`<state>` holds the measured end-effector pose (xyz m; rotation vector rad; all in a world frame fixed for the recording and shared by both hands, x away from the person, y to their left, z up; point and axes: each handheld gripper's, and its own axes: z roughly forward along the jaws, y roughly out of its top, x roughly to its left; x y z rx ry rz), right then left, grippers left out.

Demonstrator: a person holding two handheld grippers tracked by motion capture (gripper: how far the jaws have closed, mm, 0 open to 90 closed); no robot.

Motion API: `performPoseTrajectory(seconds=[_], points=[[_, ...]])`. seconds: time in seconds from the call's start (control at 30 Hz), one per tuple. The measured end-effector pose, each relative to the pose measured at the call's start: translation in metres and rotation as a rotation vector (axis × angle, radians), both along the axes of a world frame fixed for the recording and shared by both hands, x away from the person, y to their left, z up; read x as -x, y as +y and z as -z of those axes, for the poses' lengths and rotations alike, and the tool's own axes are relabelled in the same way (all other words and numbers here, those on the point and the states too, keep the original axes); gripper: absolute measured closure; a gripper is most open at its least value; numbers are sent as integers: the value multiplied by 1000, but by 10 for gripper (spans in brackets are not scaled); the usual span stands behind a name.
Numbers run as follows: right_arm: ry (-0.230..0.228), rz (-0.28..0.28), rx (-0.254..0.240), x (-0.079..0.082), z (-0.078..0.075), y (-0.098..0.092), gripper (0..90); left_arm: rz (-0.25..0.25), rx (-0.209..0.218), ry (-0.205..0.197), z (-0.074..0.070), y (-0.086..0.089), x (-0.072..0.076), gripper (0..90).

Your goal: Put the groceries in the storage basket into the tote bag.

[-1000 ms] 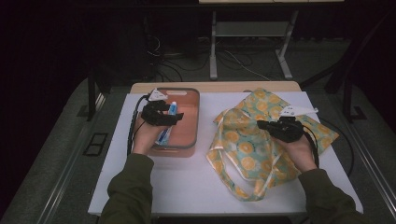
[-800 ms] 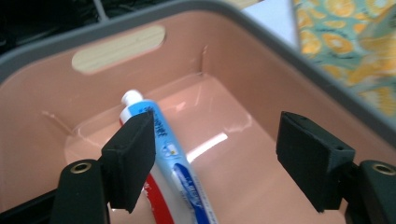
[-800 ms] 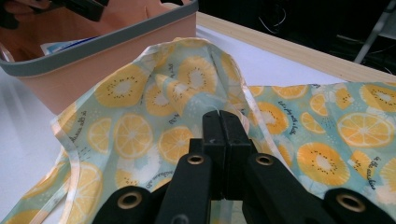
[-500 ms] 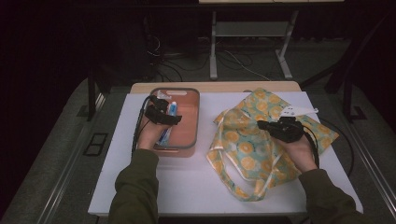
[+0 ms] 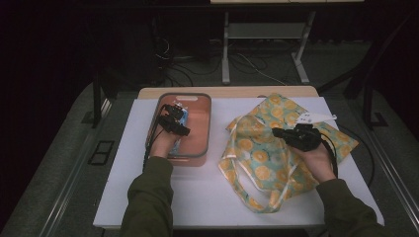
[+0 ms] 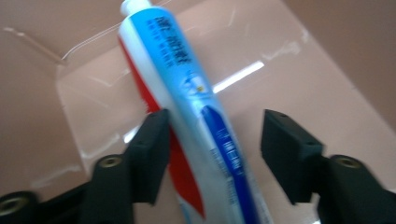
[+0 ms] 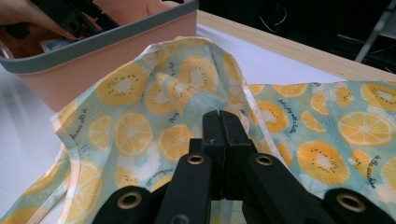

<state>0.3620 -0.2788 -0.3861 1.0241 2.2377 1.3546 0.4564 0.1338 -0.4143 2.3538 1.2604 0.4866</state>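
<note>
The toothpaste tube [image 6: 196, 107] lies lengthwise between the left gripper [image 6: 212, 154]'s jaws, which have just been closing, one pad touching, the other apart.

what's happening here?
A person works two handheld grippers at a white table. The left gripper is down in the pink bin, its jaws just closing around a blue-and-red toothpaste tube, with a gap still on one side. The right gripper is shut on the fruit-print bag, pinching its fabric.

Blue-red-wht tube [image 6: 187, 93], orange-print bag [image 5: 267, 148]
</note>
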Motion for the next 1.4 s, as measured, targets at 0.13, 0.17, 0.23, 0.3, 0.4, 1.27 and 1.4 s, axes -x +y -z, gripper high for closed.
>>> performPoseTrajectory(seconds=[0.13, 0.17, 0.23, 0.3, 0.4, 1.27, 1.4], points=[[0, 1, 2, 0, 0, 0, 897, 29, 15, 16, 1, -2, 1, 525], [0, 1, 2, 0, 0, 0, 897, 39, 12, 17, 1, -3, 2, 533], [-1, 0, 4, 0, 0, 0, 896, 53, 2, 15, 1, -4, 3, 550], [1, 1, 4, 0, 0, 0, 897, 56, -6, 14, 1, -5, 4, 572], [0, -1, 6, 0, 1, 1, 897, 71, -18, 5, -1, -5, 6, 660], [1, 7, 2, -1, 1, -2, 897, 137, 188, -67, -58, 11, 14, 782], [0, 6, 5, -1, 1, -2, 897, 199, 235, -75, -73, 8, 25, 782]])
